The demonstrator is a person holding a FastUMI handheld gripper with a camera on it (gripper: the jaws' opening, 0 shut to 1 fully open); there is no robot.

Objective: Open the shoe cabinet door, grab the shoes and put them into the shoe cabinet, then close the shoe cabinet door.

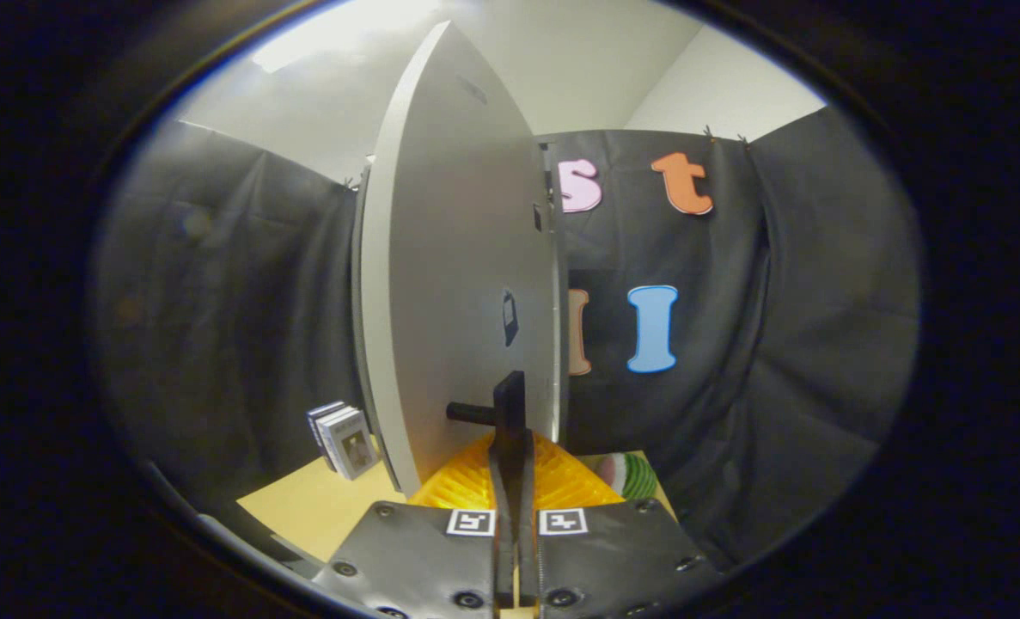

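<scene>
Tabletop (320,507) bare left; cabinet door (454,284) edge-on, tool (510,404) clamped tight on handle (479,413).

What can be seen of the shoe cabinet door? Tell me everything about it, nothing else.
The tall white flat-panel shoe cabinet door looks like smooth painted board, matte and plain. It stands upright and swung open, seen nearly edge-on, its outer edge facing the camera. A black bar handle juts from its lower part on a short black stem; a small dark fitting sits higher on the panel, and another near the top edge. The gripper fingers are closed around the handle. The door's foot stands by the orange ribbed surface.
</scene>
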